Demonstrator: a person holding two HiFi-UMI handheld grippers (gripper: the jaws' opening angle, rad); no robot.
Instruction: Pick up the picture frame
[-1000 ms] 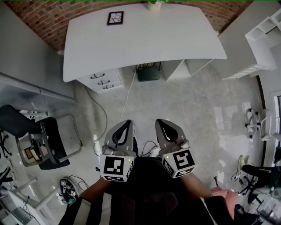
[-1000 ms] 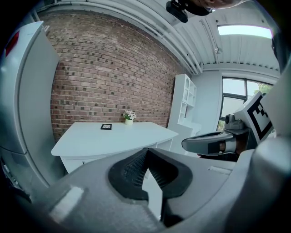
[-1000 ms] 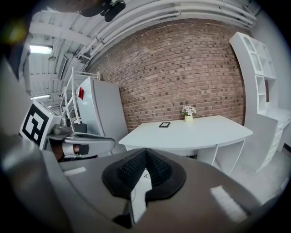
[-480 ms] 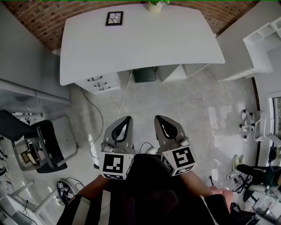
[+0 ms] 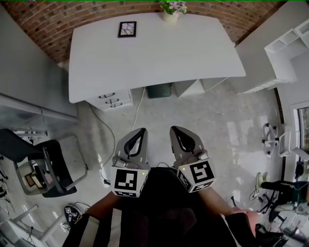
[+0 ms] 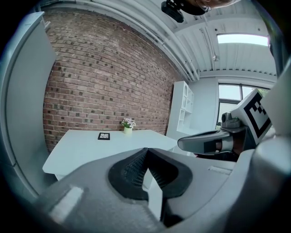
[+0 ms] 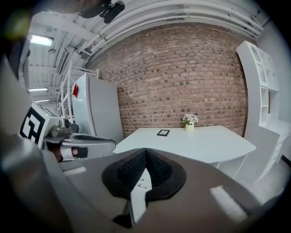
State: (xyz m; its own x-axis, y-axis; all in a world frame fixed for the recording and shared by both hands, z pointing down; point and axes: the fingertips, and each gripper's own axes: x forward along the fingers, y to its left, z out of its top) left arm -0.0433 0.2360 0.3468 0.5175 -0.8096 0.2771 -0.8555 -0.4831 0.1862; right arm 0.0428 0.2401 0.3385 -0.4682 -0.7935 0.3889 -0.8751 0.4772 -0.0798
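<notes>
A small black picture frame (image 5: 127, 29) lies flat near the far left of the white table (image 5: 159, 62), by the brick wall. The same frame (image 6: 104, 136) shows tiny in the left gripper view, and the frame (image 7: 163, 133) shows in the right gripper view too. My left gripper (image 5: 142, 130) and right gripper (image 5: 172, 129) are side by side over the floor, well short of the table. Both are shut and hold nothing. Both point toward the table.
A small vase of flowers (image 5: 171, 8) stands at the table's far edge. A white drawer unit (image 5: 110, 98) and a dark box (image 5: 159, 90) sit under the table. A dark office chair (image 5: 46, 161) stands at left, white shelves (image 5: 285, 53) at right. A cable (image 5: 112, 130) runs across the floor.
Both grippers and the head have moved a little toward the table. The vase has come into view at the top edge. The jaws have stayed shut.
</notes>
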